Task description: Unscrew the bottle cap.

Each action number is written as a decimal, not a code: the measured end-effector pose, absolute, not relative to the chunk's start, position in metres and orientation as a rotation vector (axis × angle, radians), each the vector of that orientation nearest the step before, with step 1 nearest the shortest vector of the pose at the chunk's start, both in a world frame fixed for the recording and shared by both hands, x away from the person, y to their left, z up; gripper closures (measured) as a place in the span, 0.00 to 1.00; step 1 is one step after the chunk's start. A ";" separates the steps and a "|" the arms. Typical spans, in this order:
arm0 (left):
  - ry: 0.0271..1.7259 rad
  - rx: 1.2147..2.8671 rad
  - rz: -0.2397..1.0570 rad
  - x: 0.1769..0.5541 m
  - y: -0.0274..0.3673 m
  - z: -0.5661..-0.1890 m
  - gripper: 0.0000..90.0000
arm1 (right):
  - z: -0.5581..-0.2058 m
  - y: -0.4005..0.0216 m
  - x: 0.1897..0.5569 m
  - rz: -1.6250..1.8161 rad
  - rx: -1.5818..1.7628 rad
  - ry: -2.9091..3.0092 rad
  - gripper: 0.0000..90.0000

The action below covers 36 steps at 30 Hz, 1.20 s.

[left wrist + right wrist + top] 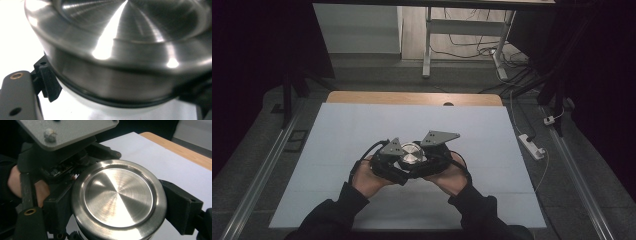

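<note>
Inspection of the step in hand: both grippers work on 1 round brushed-steel lid (411, 153) seated on a container, held above the middle of the white table sheet (362, 130), between the person's hands. The left gripper (388, 159) clamps from the left; in the left gripper view the lid (120, 45) sits close against the camera, with a black seal ring (110, 102) under its rim and 1 black jaw tip touching the wall beneath. The right gripper (436, 156) clamps from the right; in the right gripper view its jaws press on opposite sides of the lid's rim (119, 200), with the left gripper's grey plate (65, 132) beyond. Judgement: this appears to be an unscrewing or lid-lifting step. To do it well, the left gripper should hold the body steady while the right turns the lid about its own axis, kept level. The polished rim looks slippery; a firm, square grip on the rim is advisable before twisting, and no sideways pull.
</note>
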<state>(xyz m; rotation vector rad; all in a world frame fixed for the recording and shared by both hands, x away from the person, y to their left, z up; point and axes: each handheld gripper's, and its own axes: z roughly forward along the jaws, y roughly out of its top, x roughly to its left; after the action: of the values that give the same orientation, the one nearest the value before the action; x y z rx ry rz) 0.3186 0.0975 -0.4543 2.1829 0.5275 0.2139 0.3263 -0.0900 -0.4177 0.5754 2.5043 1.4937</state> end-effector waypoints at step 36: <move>0.420 2.211 0.130 0.325 0.105 -0.460 0.17 | -0.414 -0.111 0.339 1.667 0.347 2.592 0.21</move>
<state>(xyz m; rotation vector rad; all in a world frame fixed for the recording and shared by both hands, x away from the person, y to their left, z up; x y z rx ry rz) 0.3246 0.1052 -0.4603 2.2107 0.4201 0.1305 0.3392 -0.1107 -0.4142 0.3471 2.5916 1.6675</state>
